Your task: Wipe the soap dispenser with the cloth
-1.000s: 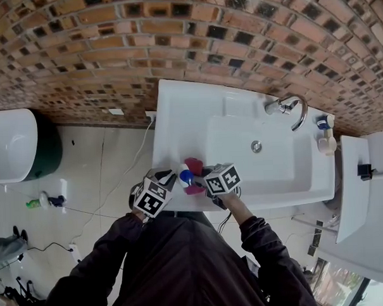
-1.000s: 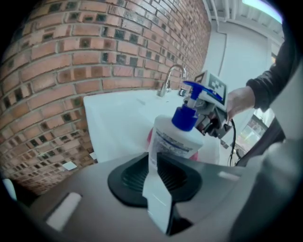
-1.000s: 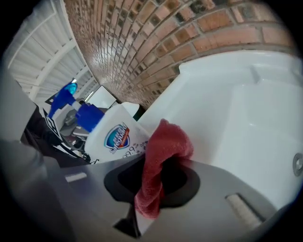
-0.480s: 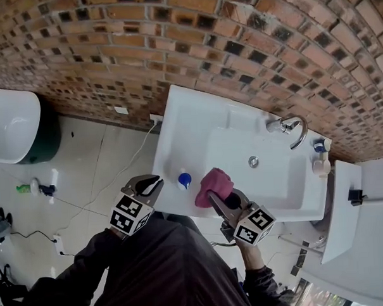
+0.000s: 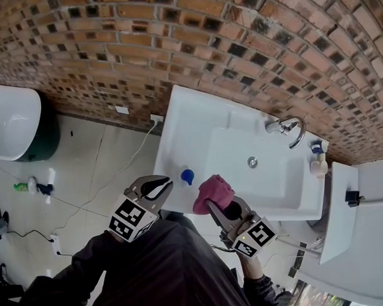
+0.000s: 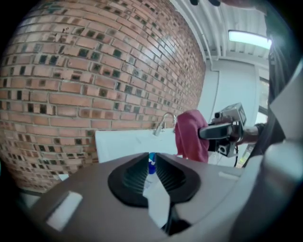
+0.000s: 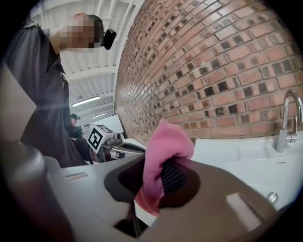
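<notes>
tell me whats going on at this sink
A person stands at a white sink with a gripper in each hand. The right gripper has its jaws clamped on a pink cloth, held over the sink's front edge. The left gripper is shut and empty. The blue-topped soap dispenser stands on the sink's front left corner, and neither gripper appears to touch it.

A: Right tongs (image 7: 160, 176)?
B: Clamped on a pink cloth (image 7: 163, 151). It sticks up between the two pads, folded over at the top.
A: Behind it?
B: Brick wall (image 7: 213, 71) across the upper right, white sink (image 7: 236, 156) below it. Tap (image 7: 289, 120) at the right edge, drain (image 7: 271, 197) low right.
A: Left side?
B: Person in a dark top (image 7: 38, 104), close up. Marker cube (image 7: 98, 137) just left of the cloth. Second person (image 7: 75, 124) far back, small.
</notes>
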Available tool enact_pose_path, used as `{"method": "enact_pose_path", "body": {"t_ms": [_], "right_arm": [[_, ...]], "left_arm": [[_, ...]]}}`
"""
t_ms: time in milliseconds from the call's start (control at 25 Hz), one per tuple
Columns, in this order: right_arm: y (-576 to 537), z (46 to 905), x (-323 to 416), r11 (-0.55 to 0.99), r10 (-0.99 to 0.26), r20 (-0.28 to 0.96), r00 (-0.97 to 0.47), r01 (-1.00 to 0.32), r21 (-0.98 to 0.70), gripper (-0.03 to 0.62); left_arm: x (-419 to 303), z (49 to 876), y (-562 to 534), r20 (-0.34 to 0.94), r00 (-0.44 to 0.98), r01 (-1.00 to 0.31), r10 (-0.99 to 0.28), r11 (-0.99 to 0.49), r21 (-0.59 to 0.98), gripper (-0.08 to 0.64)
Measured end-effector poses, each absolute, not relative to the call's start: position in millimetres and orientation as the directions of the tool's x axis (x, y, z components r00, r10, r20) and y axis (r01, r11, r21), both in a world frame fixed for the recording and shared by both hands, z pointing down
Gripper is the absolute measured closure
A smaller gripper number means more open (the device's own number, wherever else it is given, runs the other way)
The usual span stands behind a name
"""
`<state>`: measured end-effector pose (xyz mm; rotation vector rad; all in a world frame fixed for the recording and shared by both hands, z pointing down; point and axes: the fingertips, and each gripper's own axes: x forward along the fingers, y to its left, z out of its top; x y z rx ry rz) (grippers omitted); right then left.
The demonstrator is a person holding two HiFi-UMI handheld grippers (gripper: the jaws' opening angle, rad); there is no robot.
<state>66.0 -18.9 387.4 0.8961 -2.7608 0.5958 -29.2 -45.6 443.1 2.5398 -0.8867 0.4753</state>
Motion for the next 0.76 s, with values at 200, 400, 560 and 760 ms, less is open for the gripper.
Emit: {"method": "enact_pose_path", "body": {"t_ms": [200,400,560,760], "right_arm": [[-19,385,64,0.724,-0.536,0.269,-0.8,-0.6,-0.341,0.529],[-20,386,66,0.715,-0.546,0.27,-0.793,-0.61,-0.343,0.529],[-18,385,63,0.716,-0.547,0.274,-0.791,-0.612,-0.337,0.529],[-18,385,63,0.712,-0.55,0.274,-0.789,-0.615,-0.339,0.529]], "left_arm": [[-31,441,-41,0.434,0.744,-0.644,-0.509,-0.719,0.261,0.54],[-30,439,-39,0.431,0.746,-0.636,-0.508,-0.735,0.235,0.54],[-28,438,-35,0.434,0.753,-0.619,-0.494,-0.756,0.214,0.54],[-25,437,-32,0.44,0.76,-0.603,-0.478,-0.772,0.203,0.54]]}}
